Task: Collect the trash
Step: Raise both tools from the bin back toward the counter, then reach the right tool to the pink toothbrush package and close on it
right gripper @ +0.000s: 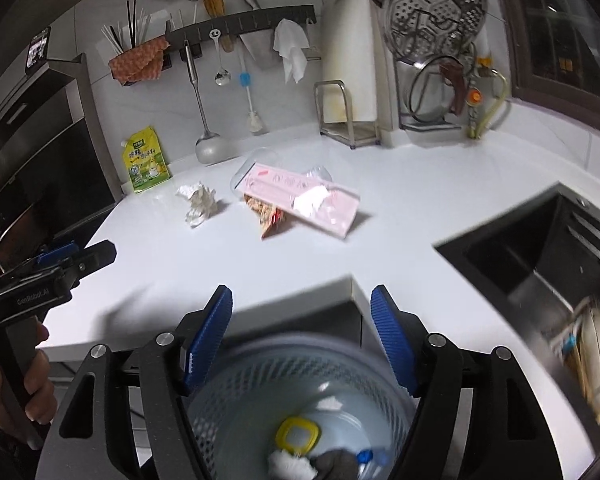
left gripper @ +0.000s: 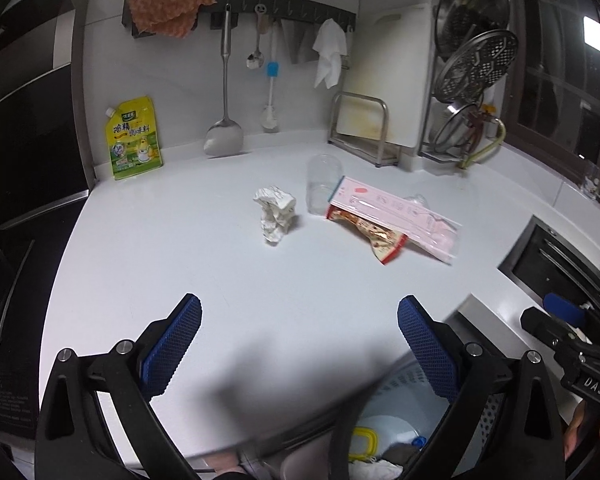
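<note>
Since the bin (right gripper: 300, 412) sits below the bench's (left gripper: 180, 240) near edge, the right gripper (right gripper: 302, 340) hangs over it with jaws spread and empty — a drop spot, judging by the scraps inside. The left gripper (left gripper: 300, 344), jaws also spread and empty, faces the remaining trash: a paper wad (left gripper: 275, 216), a clear cup (left gripper: 323, 184) and a pink packet (left gripper: 400, 216) over a wrapper (left gripper: 374, 238), mid-bench — all within reach.

Crumpled tissue (left gripper: 275, 214), clear cup (left gripper: 322, 184), pink packet (left gripper: 400, 216) on counter (left gripper: 180, 240).
</note>
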